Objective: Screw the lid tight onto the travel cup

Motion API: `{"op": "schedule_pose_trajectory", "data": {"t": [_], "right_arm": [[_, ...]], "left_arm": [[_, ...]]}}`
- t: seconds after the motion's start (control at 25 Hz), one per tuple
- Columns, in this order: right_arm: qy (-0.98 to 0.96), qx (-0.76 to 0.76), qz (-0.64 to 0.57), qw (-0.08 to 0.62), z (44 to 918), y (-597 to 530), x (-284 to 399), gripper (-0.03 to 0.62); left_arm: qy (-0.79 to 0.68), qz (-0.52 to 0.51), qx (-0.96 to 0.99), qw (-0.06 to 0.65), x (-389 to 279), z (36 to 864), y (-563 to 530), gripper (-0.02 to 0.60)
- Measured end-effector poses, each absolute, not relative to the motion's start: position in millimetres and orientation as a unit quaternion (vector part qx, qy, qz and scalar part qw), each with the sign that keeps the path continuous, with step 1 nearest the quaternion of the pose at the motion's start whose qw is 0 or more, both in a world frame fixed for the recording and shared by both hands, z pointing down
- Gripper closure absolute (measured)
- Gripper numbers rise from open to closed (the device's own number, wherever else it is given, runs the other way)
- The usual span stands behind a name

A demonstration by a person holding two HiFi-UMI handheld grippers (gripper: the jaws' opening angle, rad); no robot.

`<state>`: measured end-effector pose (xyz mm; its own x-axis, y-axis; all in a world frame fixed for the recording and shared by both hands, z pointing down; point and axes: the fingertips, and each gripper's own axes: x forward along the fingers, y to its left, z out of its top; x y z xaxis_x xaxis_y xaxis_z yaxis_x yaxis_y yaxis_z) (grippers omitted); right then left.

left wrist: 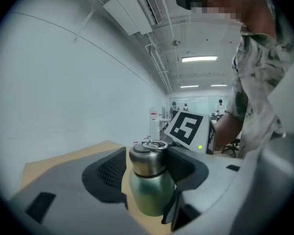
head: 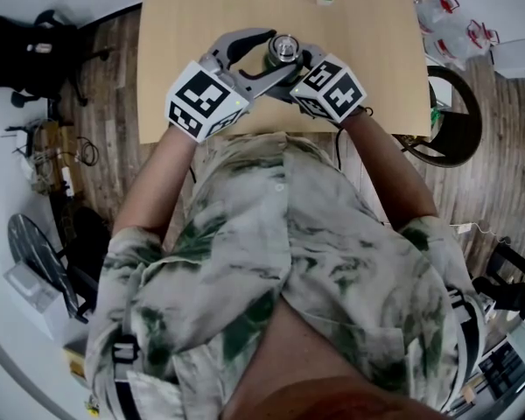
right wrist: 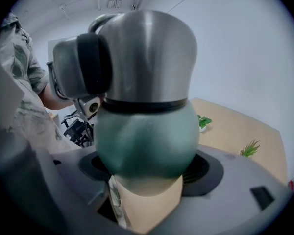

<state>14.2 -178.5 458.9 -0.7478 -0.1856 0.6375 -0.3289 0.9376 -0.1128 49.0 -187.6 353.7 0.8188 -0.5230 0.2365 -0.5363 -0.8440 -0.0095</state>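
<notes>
The cup [head: 284, 52] is found near the front edge of the tabletop [head: 192, 24], between both tongs; whether it rests on the wood or is held just off it cannot be told. The right tongs [right wrist: 147, 173] are closed on its green body, which fills the gap between them. The lid [left wrist: 148, 161] is already seated squarely on the neck, with no tilt seen. The left tongs [left wrist: 149, 173] are spread wide around the lid, with nothing gripped: a clear gap is seen at one pad [left wrist: 108, 173], while the other lies close beside the steel. Placing the lid is judged done; a fresh grip and further turning are probably left, since tightness cannot be read.
</notes>
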Motion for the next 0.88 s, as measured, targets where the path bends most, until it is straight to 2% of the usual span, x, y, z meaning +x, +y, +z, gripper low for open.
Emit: {"op": "schedule_pose_trajectory", "data": {"t": [0.48,0.88], "right_arm": [[-0.925,0.156,0.12,0.324,460.0,-181.5,9.3,0.2],[-0.929,0.14,0.107,0.326,459.6,-178.6,12.7,0.2]], "left_arm": [[-0.39,0.124,0.912,0.039,47.6,350.9,-192.3,0.333],[-0.305,0.119,0.945,0.022,52.1,351.2,-186.9,0.337]]}}
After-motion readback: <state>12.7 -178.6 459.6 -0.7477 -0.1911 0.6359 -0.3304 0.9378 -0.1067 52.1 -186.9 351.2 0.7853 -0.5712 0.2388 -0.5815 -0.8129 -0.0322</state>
